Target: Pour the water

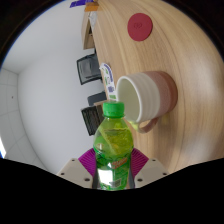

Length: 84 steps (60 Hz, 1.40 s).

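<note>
Clamped between the gripper's [113, 166] two purple pads [140, 161] stands a clear green plastic bottle [113, 140] with a green screw cap. Just beyond it sits a round pink mug [145, 96] on the smooth wooden table [185, 60]. Farther off lies a red round lid [139, 27].

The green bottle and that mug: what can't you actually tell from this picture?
- Green bottle, gripper view: its base and the gripper's finger contact are cut off below.
- Mug: the interior faces away; contents unknown.
- Red disc on the table: too small to identify.
</note>
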Tool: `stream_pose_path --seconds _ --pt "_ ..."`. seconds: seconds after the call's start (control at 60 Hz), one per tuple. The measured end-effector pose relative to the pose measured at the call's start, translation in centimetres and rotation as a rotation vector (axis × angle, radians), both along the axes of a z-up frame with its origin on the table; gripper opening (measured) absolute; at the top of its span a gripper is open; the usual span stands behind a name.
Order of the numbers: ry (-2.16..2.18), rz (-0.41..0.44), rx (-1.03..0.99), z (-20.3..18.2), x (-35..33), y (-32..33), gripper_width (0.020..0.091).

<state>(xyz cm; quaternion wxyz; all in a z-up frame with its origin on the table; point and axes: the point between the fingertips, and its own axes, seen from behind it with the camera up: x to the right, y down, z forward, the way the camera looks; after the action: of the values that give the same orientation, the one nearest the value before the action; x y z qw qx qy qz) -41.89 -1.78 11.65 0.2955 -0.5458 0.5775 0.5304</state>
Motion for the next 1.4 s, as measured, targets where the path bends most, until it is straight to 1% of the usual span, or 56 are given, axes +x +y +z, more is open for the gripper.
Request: stream_pose_path --seconds 0.083,0.183,0.233,0.35,0.433,0.483,0.533,0.65,0.667,0.683,0.733,0.85,0.967,1.05,1.083,1.15,1.267,1.283,1.3,1.317,1.333,1.4 --pt "-0.054 0.013 -0.009 -0.2 0.1 -0.3 0.0419" --pt "-0.239 0.063 0.028 0.9 0.5 -1.0 0.042" --pt "-0.355 0.103 0.07 2.6 0.9 -1.8 0.042" --pt "-0.761 0.244 0.14 6.2 3.5 -1.8 0.0421" --pt "-1.109 0.294 0.17 8.5 6.5 -1.8 0.0421" --pt "-1.308 0.304 0.167 9.7 8.8 -1.8 0.0422" --pt "-1.473 0.297 0.161 10.4 11.4 -1.9 0.0421" --pt "-1.706 0.274 0.123 11.1 16.5 -1.4 0.0433" --pt "-1.722 0.27 0.119 11.0 17.1 -1.3 0.0432" --pt "-1.74 0.265 0.121 10.1 17.7 -1.6 0.0433" --pt "-1.742 0.28 0.1 9.8 19.3 -0.8 0.0431" --pt "-1.762 0.292 0.068 6.1 22.7 -0.2 0.0432" --pt "-1.752 0.295 0.037 3.4 25.7 0.3 0.0431" --pt "-1.749 0.299 0.022 1.1 26.7 0.9 0.043" --pt "-1.744 0.295 0.023 0.5 27.0 1.2 0.0446" --pt "-1.741 0.295 0.04 -0.8 27.2 1.6 0.0447" --pt "-1.769 0.324 0.05 -3.3 27.5 1.9 0.0445" --pt "-1.766 0.331 0.049 -3.8 27.4 1.8 0.0456" --pt "-1.761 0.333 0.059 -3.8 27.4 1.6 0.0465" --pt "-1.766 0.309 0.083 -3.5 27.4 1.7 0.0466" --pt "-1.762 0.303 0.092 -3.4 27.4 1.5 0.0467" --pt "-1.734 0.305 0.099 -3.8 27.3 0.9 0.0485"
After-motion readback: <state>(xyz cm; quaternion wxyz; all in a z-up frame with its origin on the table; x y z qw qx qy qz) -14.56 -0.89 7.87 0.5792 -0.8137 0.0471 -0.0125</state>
